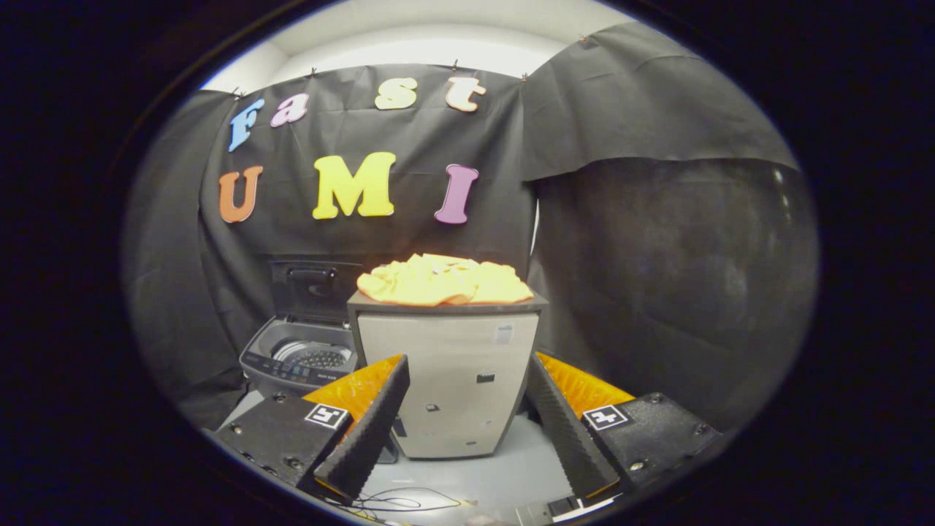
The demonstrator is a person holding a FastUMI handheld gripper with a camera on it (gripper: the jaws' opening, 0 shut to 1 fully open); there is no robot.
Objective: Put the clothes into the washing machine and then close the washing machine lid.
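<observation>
A crumpled yellow garment (443,280) lies on top of a pale box-shaped cabinet (447,380) straight ahead of my fingers. To the cabinet's left stands a small grey top-loading washing machine (296,358) with its lid (313,288) raised against the wall and the drum showing. My gripper (465,380) is open, its fingers spread wide on either side of the cabinet's front, well short of the garment and holding nothing.
Black cloth walls close in behind and on the right. The cabinet and washer stand on a white surface (511,467). A thin cable (409,502) lies on that surface just under my fingers.
</observation>
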